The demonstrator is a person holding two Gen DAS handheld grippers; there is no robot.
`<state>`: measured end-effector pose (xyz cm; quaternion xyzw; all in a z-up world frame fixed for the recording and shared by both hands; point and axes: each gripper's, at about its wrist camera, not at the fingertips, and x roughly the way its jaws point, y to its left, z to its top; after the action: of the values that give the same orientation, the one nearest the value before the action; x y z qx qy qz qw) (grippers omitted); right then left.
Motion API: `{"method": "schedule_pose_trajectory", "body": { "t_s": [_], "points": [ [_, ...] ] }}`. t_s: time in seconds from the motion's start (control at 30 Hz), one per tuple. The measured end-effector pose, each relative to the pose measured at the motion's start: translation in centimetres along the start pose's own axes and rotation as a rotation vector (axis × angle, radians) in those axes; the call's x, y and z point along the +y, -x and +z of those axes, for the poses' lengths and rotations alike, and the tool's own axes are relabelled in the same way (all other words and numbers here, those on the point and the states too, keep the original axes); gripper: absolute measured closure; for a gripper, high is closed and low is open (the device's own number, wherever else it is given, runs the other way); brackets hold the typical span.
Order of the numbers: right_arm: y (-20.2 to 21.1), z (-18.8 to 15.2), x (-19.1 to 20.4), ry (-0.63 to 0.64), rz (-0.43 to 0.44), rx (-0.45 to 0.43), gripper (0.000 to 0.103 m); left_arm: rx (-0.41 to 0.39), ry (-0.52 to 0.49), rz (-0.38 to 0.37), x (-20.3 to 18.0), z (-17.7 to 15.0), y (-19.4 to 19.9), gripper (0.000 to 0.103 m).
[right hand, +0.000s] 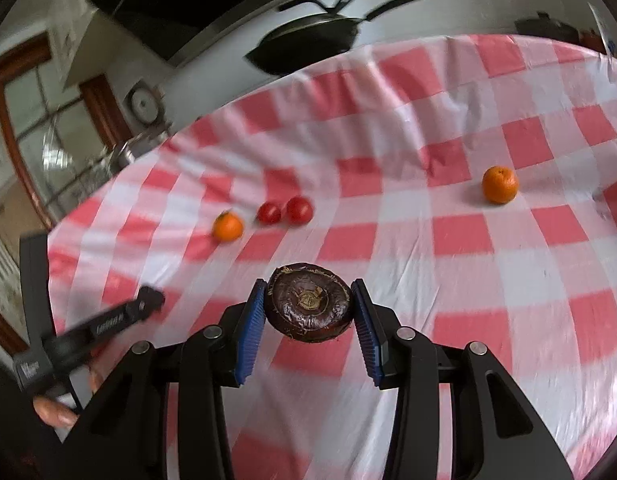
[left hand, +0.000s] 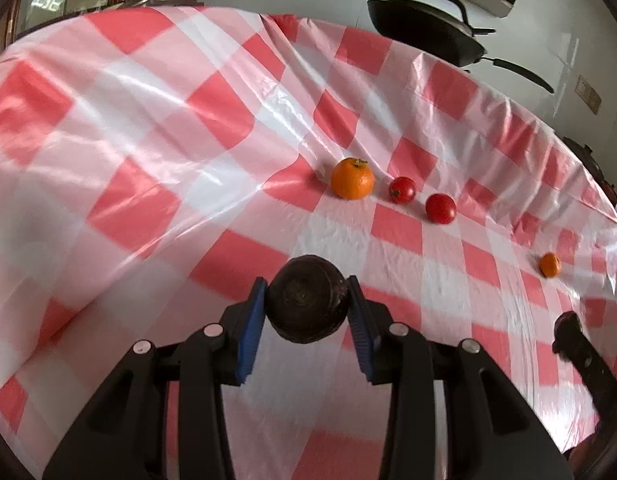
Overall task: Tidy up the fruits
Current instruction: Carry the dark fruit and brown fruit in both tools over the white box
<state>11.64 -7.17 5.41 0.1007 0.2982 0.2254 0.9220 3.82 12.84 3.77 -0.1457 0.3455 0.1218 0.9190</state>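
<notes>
Two dark fruits held aloft, one per gripper: left gripper (left hand: pixel 307 300), right gripper (right hand: pixel 308 304). Orange (left hand: pixel 352 179) and two tomatoes (left hand: pixel 402 189) aligned on tabletop (left hand: pixel 148 140); second orange (right hand: pixel 499 184) apart, unplaced.

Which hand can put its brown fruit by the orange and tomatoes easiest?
Left, probably. The left gripper, shut on its dark brown round fruit, faces the large orange mandarin and two red tomatoes straight ahead. The right gripper sees them far off to its left.

Red-and-white checked tablecloth (left hand: pixel 228 120), orange tangerine (left hand: pixel 352 179), red tomatoes (left hand: pixel 402 189), blue jaws
</notes>
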Motion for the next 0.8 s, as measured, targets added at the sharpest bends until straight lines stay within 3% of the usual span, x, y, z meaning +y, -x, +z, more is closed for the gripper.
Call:
{"method": "schedule_pose_trajectory", "body": {
  "t_s": [0.2, 0.47, 0.63, 0.8],
  "points": [
    [3.8, -3.7, 3.3, 0.010, 0.089, 0.002, 0.061, -0.025, -0.011, -0.026, 1.9, -3.4, 3.6, 0.063],
    [6.3, -6.8, 6.8, 0.045, 0.185, 0.053, 0.061, -0.081, 0.078, -0.062, 6.4, -6.6, 9.4, 0.063],
    [6.6, -8.6, 9.1, 0.081, 0.239, 0.103, 0.061, -0.085, 0.006, -0.012, 7.7, -8.7, 12.0, 0.063],
    [6.9, -10.3, 12.0, 0.142, 0.292, 0.148, 0.061, -0.067, 0.016, 0.004, 10.3, -10.8, 14.0, 0.063]
  ]
}}
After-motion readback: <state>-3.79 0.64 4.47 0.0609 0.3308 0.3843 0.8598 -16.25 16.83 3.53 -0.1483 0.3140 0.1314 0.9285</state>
